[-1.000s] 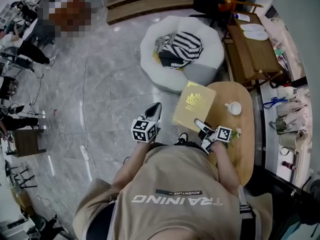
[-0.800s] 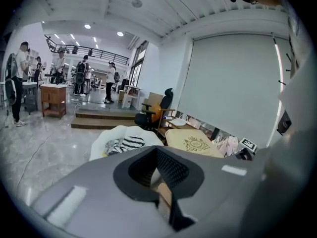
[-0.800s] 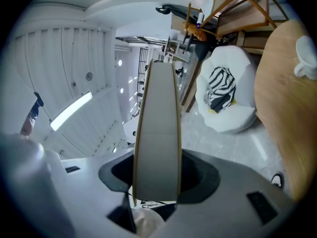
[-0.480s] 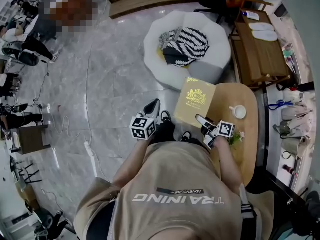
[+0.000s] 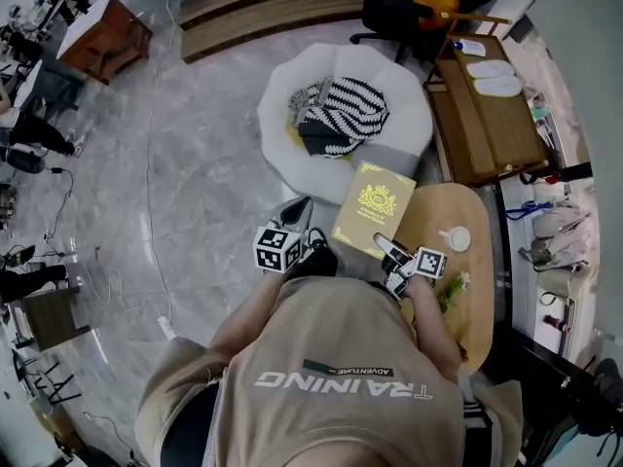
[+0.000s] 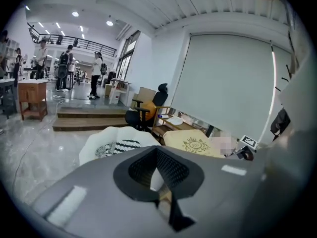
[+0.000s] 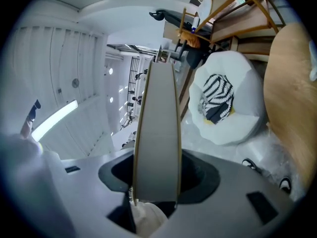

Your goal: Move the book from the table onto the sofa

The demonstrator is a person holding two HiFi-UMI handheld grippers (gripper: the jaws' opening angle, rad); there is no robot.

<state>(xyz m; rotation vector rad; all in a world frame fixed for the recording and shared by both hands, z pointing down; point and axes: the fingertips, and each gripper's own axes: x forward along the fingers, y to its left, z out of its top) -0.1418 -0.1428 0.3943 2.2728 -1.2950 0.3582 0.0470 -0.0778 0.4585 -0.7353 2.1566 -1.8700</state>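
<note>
Book (image 5: 373, 209) nearer sofa (image 5: 346, 115), right gripper (image 5: 386, 248) fingers obscured

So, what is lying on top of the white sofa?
A black-and-white striped cloth lies bunched on the white sofa. Whatever is under it is covered. The book is not there: the right gripper holds it.

Bright, even indoor light from ceiling lamps (image 6: 75, 14); soft glare on glossy floor (image 5: 195, 173). Heavy fisheye bending, dark corners, nearest parts blurred.
</note>
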